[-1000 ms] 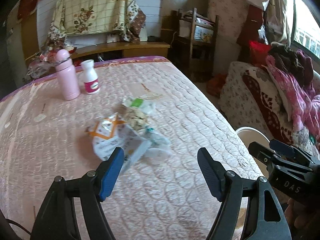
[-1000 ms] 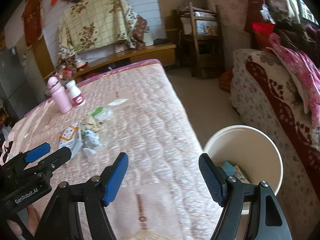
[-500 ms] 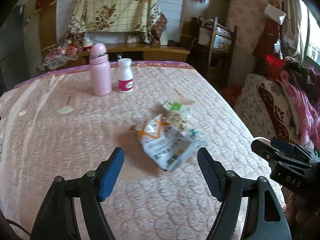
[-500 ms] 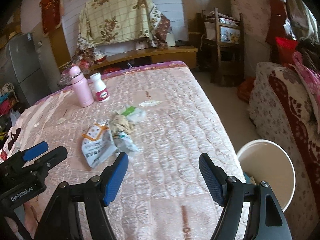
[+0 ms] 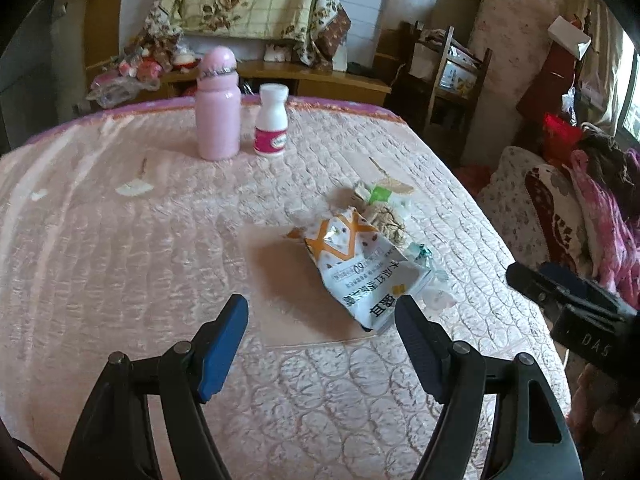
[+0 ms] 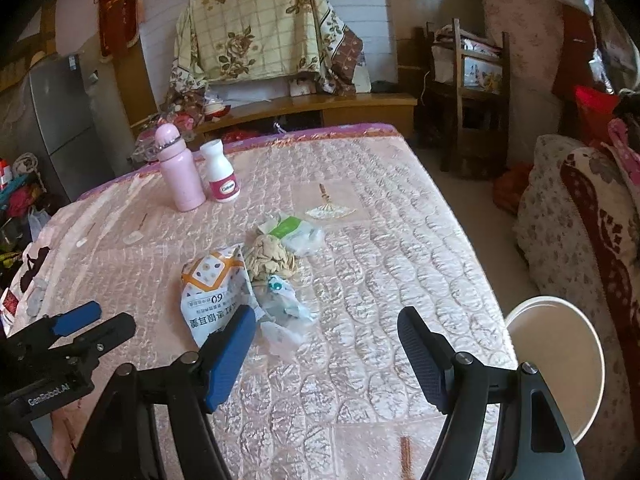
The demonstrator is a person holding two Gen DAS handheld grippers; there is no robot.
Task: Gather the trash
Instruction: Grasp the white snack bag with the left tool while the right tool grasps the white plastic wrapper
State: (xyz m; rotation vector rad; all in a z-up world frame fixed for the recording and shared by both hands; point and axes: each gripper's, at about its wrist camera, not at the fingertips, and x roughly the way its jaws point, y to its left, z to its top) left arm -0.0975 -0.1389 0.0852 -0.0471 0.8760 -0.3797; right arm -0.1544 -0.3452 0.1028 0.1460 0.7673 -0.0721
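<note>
A heap of trash lies on the pink quilted table cover (image 5: 120, 264): a white and orange snack bag (image 5: 360, 268) (image 6: 216, 292), crumpled beige paper (image 6: 270, 258), a green and white wrapper (image 6: 294, 230) and clear plastic wrappers (image 6: 284, 304). My left gripper (image 5: 320, 312) hangs open just short of the bag, whose near corner sits by the right fingertip. My right gripper (image 6: 327, 320) is open too, its left fingertip in front of the bag's near edge. Nothing is between either pair of fingers. A white bucket (image 6: 560, 360) stands on the floor beside the table's right edge.
A pink bottle (image 5: 218, 116) and a white pill bottle (image 5: 272, 120) stand upright at the far side of the table. A sofa (image 6: 568, 220) piled with clothes is on the right, and a wooden chair (image 6: 468, 92) and a low cabinet stand behind.
Both grippers have shifted left across the table. The trash heap has slid rightwards in both views and looms larger, and the bucket has gone from between the right fingers to the right edge. Both stay equally open.
</note>
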